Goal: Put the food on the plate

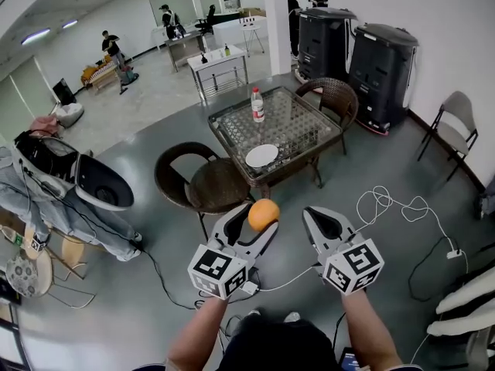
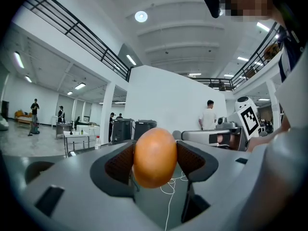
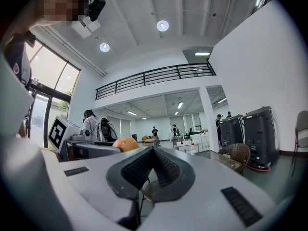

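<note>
Orange fruit sat clamped in left tongs, right tongs closed empty; plate on far worktop lay bare, placing apparently undone.

The right claw is closed, pad tips meeting, nothing between them; wicker shows through the gap beneath. Just left of the claw, an orange pokes up over the left claw, whose marker cube sits further left. Behind that cube stands a person with a backpack. Right of the claw are a wicker chair and, beyond it, two black machines. High above the claw runs a balcony railing.
</note>
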Tool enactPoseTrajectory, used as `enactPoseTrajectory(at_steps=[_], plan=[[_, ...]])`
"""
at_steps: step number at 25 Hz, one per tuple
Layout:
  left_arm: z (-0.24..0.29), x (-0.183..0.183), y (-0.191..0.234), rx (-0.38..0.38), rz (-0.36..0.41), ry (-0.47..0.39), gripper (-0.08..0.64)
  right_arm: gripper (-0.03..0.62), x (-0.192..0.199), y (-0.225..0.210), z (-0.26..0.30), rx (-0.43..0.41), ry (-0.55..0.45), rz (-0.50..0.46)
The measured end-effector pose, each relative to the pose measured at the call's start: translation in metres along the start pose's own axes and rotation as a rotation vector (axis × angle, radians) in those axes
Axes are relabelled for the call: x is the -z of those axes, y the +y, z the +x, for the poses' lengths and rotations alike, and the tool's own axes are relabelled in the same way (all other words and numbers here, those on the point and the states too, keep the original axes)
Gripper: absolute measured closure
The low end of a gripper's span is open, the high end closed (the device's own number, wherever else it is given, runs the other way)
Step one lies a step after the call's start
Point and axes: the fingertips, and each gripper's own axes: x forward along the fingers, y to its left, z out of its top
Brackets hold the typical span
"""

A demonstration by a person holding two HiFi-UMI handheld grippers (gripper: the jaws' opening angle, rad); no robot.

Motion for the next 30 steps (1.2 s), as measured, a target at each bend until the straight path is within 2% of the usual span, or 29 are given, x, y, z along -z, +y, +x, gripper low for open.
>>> enactPoseTrajectory(at_steps=[9,17,25,30], plan=[[0.022,0.008,0.002,-0.066,-0.001,0.033,0.276,0.589,-0.002,-0.031,0.002,-0.045,-0.008,-0.002],[0.048,0.005,0.017,-0.073,0.005,0.027,0.276,0.589,-0.006,-0.059,0.018,-0.054,-0.013,-0.012],[0.106,0.018,0.061,-0.06,-0.017,0.021,0.275,0.588,0.014,-0.107,0.064,-0.055,0.038,-0.021],[0.146,0.028,0.108,-0.051,-0.049,0.037,0.275,0.589,0.024,-0.14,0.115,-0.05,0.072,-0.01]])
